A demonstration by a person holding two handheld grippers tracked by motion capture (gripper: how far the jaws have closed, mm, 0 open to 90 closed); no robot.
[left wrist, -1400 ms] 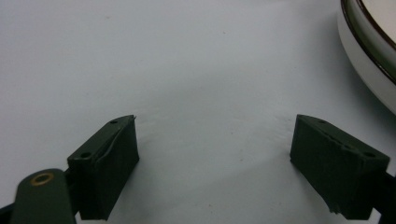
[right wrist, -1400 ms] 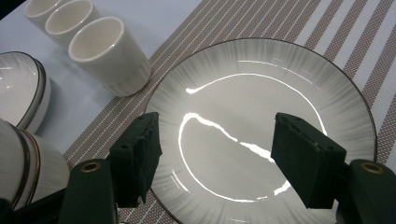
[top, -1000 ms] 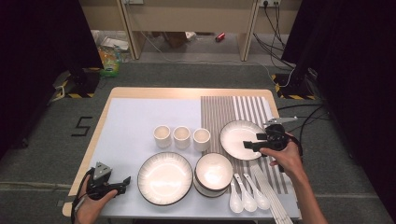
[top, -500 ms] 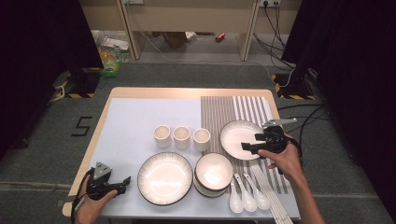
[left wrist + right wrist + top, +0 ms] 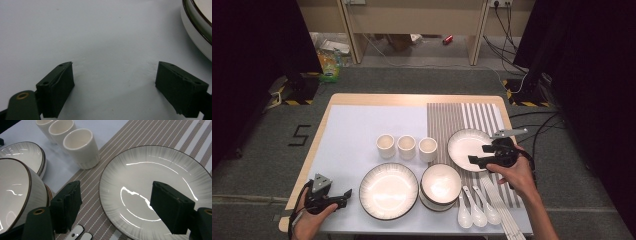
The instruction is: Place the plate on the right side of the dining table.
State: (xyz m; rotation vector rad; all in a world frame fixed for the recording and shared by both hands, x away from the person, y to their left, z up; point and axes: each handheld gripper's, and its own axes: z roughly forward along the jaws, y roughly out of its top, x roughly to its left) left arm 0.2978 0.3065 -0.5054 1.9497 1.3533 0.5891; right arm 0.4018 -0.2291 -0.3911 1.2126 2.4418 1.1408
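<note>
My right gripper [image 5: 478, 154] hovers over the right side of a small white ribbed plate [image 5: 464, 146] on the striped placemat [image 5: 462, 117]. In the right gripper view its jaws [image 5: 116, 188] stand wide and have just been closing a little. Nothing is pinched between them, and the plate [image 5: 155, 170] lies beneath. My left gripper [image 5: 346, 196] rests open on the white mat at the front left, beside a large plate [image 5: 388, 190]. In the left gripper view bare mat lies between its jaws [image 5: 115, 67], and the large plate's rim [image 5: 197, 25] curves in at the right.
Three cream cups [image 5: 406, 147] stand in a row mid-table. A stack of bowls [image 5: 440, 185] sits in front of them. Three white spoons [image 5: 476, 211] and chopsticks [image 5: 502, 210] lie at the front right. The white mat [image 5: 357, 125] covers the left half.
My right gripper has drifted slightly left and up over the small plate. The left hand has stayed put.
</note>
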